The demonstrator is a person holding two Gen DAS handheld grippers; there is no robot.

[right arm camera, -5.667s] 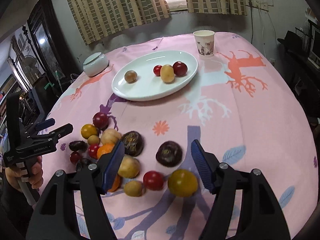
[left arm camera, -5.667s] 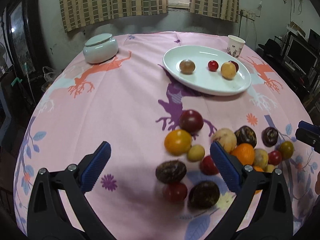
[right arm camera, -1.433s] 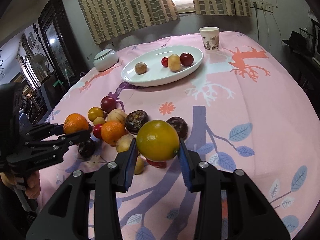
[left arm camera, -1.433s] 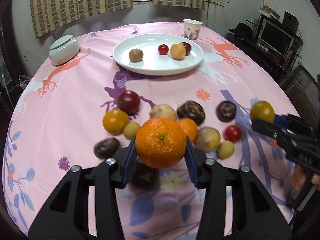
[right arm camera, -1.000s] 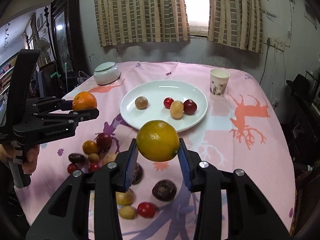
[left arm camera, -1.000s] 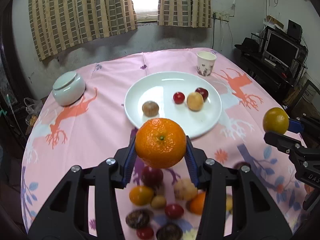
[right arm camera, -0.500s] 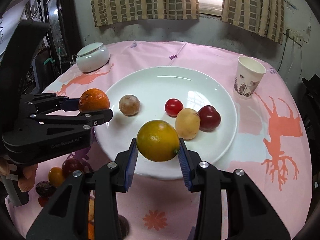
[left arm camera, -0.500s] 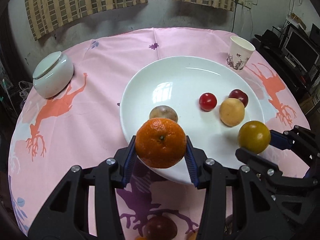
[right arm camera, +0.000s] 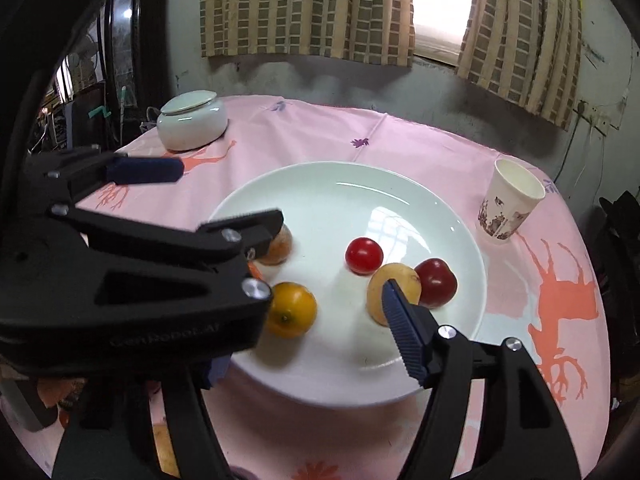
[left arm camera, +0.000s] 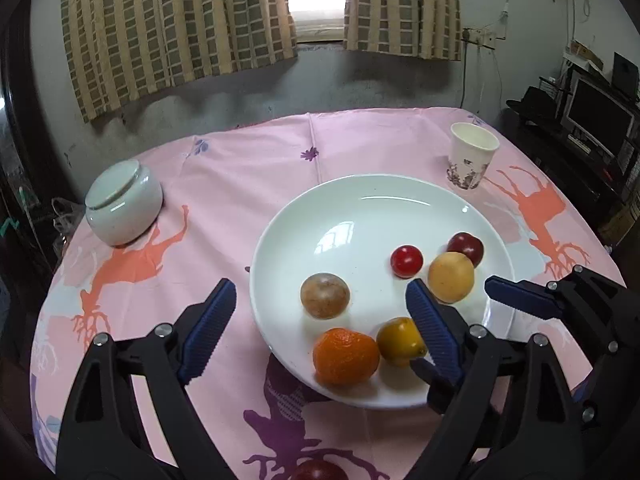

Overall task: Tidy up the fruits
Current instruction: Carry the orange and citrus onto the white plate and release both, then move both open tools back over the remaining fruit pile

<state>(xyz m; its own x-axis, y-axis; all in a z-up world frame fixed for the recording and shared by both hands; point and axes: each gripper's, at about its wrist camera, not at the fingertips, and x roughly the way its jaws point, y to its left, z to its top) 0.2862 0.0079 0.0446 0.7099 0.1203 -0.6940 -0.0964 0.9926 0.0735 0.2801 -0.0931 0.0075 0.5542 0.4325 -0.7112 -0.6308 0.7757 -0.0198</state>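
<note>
Hovering over the near rim of the plate (left arm camera: 360,184) with the left tongs (left arm camera: 318,286), jaws spread wide and just opened, pads clear of every fruit and gripping nothing. Holding the right tongs (right arm camera: 304,320) close beside, over the plate's near right part, jaws parted less widely, also just opened, nothing pressed between the pads; left finger hidden behind the other tool in the right wrist view.

Resting free on the plate's near edge: orange (left arm camera: 346,356), below the left tongs. Touching it or just beside it, further toward the plate's right: yellow citrus (left arm camera: 400,342), loose on the white surface, partly covered by a blue pad in the left wrist view.

Lying further in on the plate: brown round fruit (left arm camera: 325,295) near the middle-left, apart from the orange; red cherry tomato (left arm camera: 406,261) toward the middle; pale yellow fruit (left arm camera: 451,276) on the plate's right, touching a dark red plum (left arm camera: 465,248) behind it.

Standing beyond the plate's far right rim: paper cup (left arm camera: 472,160), upright. Sitting well left of the plate: white lidded jar (left arm camera: 124,208). Spread under everything: pink printed cloth (left arm camera: 240,184) over the bench. Peeking in near of the plate, at the bottom edge: one dark red fruit (left arm camera: 316,472) on the cloth. Hanging behind the bench: checked curtains (left arm camera: 180,32).
</note>
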